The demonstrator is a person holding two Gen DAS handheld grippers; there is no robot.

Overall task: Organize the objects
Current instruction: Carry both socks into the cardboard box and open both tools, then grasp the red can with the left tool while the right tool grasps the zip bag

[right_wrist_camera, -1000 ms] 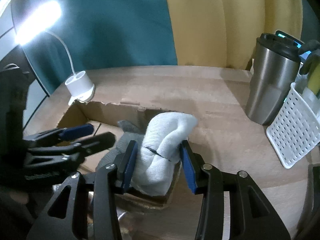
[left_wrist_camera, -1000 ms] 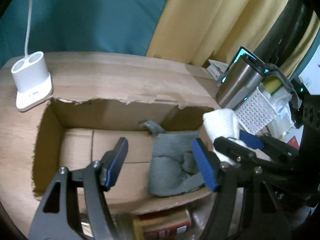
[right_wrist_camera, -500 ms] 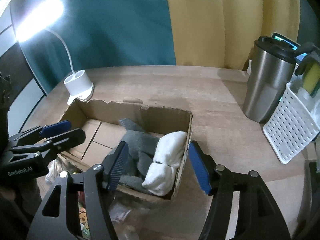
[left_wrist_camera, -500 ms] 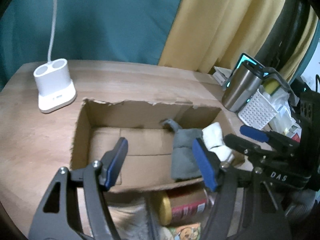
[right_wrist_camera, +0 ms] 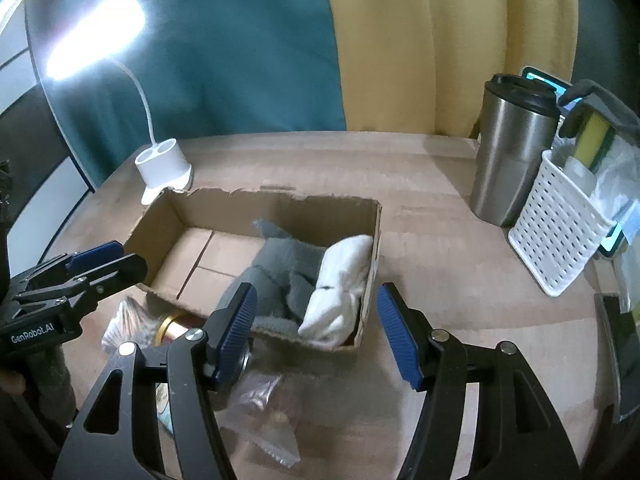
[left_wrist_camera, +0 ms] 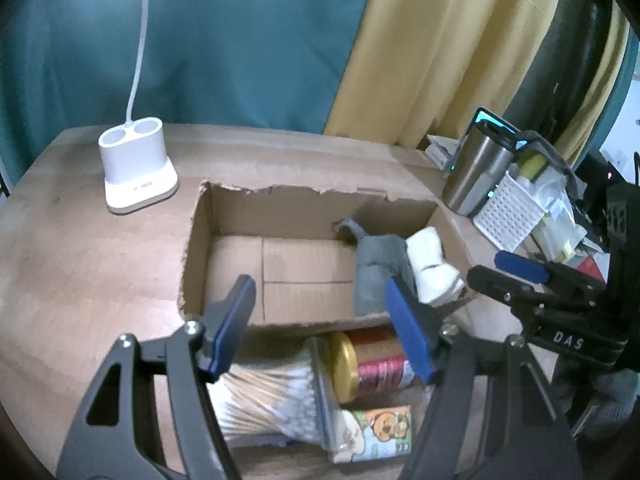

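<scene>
My right claw (right_wrist_camera: 316, 330) stands with its 2 blue pads apart, about a third of the way open, and nothing between them; its jaws have just been opening. The rolled white sock (right_wrist_camera: 340, 288) lies loose in the torn brown cardboard box (right_wrist_camera: 280, 200), against the box's right wall, touching neither pad. Beside it, toward the box's middle, sits the crumpled grey sock (right_wrist_camera: 280, 276), the two pressed together. My left claw (left_wrist_camera: 322, 324) hangs over the box's near wall, also partly open and empty. Just outside that near wall lie a gold-lidded red jar (left_wrist_camera: 368, 364) on its side, a clear packet of wooden sticks (left_wrist_camera: 264, 400) and a cartoon-printed packet (left_wrist_camera: 376, 432). Beyond the box's far left corner stands the white lamp base (right_wrist_camera: 162, 164); well right of the box stand the steel tumbler (right_wrist_camera: 512, 148) and the white perforated basket (right_wrist_camera: 556, 236).
</scene>
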